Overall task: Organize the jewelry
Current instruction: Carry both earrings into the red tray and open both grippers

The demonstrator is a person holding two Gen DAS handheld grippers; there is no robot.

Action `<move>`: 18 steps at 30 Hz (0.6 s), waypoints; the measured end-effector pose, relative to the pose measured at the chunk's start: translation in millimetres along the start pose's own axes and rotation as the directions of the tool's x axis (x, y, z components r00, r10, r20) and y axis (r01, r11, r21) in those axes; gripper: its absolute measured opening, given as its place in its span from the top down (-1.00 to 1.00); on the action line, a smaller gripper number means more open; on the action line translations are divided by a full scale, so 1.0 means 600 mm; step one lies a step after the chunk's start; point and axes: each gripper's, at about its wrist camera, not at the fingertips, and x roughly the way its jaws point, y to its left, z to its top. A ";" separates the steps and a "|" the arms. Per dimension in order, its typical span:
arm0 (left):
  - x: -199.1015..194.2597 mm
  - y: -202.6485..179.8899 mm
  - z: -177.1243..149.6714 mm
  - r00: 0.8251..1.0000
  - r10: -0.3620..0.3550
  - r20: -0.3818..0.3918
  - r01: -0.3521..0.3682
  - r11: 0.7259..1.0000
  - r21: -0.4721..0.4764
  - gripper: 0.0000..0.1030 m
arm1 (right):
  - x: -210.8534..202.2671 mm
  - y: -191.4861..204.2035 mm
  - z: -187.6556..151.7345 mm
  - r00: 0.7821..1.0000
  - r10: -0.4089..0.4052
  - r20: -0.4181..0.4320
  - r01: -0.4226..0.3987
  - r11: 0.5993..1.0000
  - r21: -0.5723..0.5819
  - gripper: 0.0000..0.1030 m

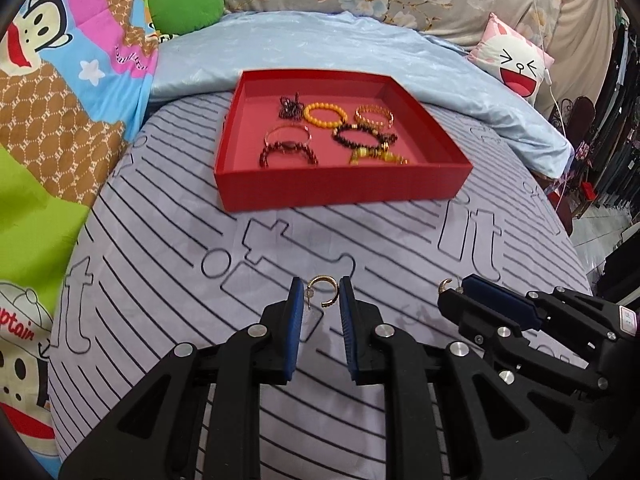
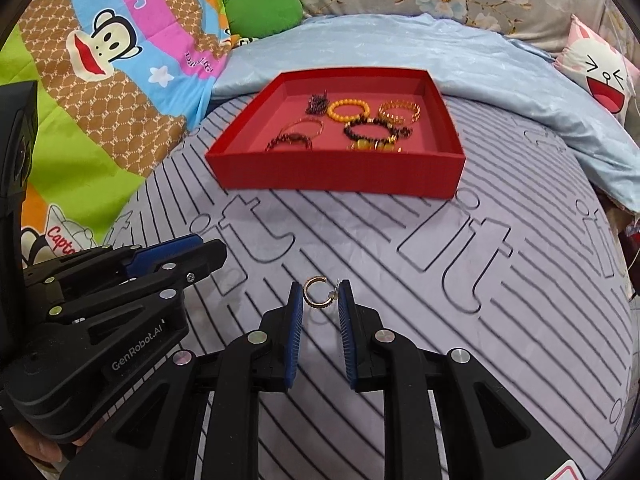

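Several beaded bracelets already lie in the shallow red cardboard tray. The left gripper pinches one small gold hoop earring, and the right gripper pinches another gold hoop earring; both look left to be placed.

So the left gripper has a small gold hoop earring pinched between its blue pads, hanging above the striped grey bedsheet. Off to the right, the right gripper grips another gold hoop at its tip. Further back sits a red tray with several beaded bracelets lying inside, well apart from both grippers.
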 end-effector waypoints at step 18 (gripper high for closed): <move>0.036 -0.006 0.172 0.994 -0.003 0.105 0.000 0.999 0.036 0.65 | 0.035 -0.033 0.163 0.996 -0.011 0.092 0.011 1.000 0.003 0.67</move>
